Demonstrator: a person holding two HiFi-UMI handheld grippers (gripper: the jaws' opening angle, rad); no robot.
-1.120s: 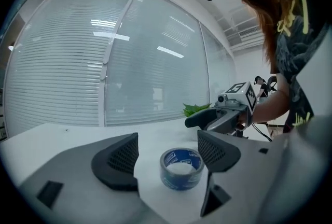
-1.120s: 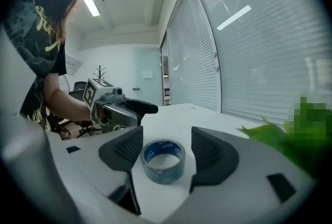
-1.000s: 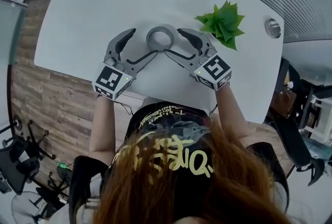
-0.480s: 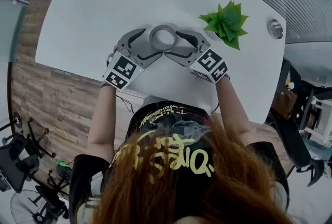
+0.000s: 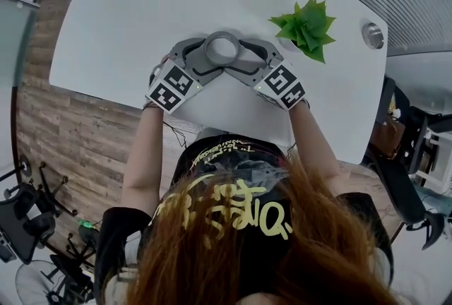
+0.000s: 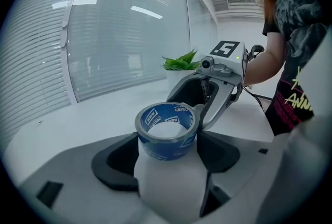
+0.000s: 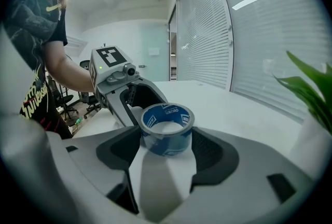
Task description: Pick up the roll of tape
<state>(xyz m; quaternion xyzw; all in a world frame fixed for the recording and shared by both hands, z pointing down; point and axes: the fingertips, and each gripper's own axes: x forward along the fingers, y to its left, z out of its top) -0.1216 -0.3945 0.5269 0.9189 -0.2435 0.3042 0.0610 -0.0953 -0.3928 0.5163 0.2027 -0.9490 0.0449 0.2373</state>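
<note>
A: Office room, by the look of it. What carries everything?

B: One white counter with rounded corners, plain and matt. Slatted blinds on a glass wall run beyond its far edge. Off its left edge the floor is wood planks, and black chairs stand there.

A: Where is the roll of tape?

B: There is one roll of tape, blue, lying flat on the counter with its hole upward. It sits about midway between the left and right edges, somewhat nearer the near edge than the far one.

A: How many tongs?

B: Two, one in each hand of the one person bent over the near edge. The left tongs reach round the roll from the left and the right tongs from the right. Their tips almost meet on either side of it.

A: Are they gripping it?

B: The right jaws stand wide apart with the roll between them and the pads clear of its wall. The left jaws are closing, with the roll between them too, and I see no pad pressing on it.

A: Is anything else up there?

B: One spiky green plant sits just beyond the right tongs, toward the right edge. One round metal cap is set into the surface near the far right corner.
</note>
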